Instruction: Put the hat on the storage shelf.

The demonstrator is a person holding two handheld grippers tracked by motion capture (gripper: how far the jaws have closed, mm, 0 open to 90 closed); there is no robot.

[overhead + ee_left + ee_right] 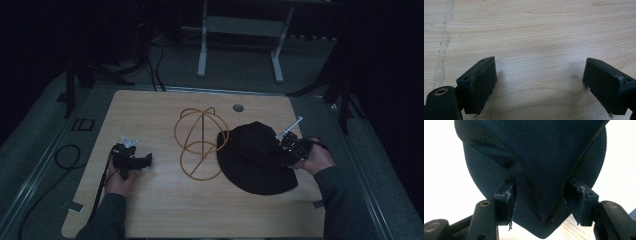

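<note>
The right gripper point(289, 150) is at the black hat point(255, 157), and the right gripper view makes the step plain: its jaws stand apart with a fold of the hat's fabric point(536, 170) bunched between them, the cloth brushing both pads, not yet pinched. So this looks like the grasp itself, about to be made. The hat lies on the right half of the wooden surface point(160, 210), its brim just touching the wire hat stand point(200, 142) at centre, a frame of golden loops that seems the likely home for it.

Over on the left, the left gripper point(131, 162) rests low on bare wood, jaws wide apart and holding nothing (its own view has grain between the pads and little else).

Next move, as I judge it: close the right jaws on that fold, lift, and carry leftward over the stand. The fabric is soft, so a thin pinch could slip; a deeper bite would be safer.

Room is decent. There is open wood in front of the stand and between the two hands. The hat's near brim sits fairly close to the right edge of the surface, so the lift should go up and inward, and the light wire stand could tip if the brim drags it.
</note>
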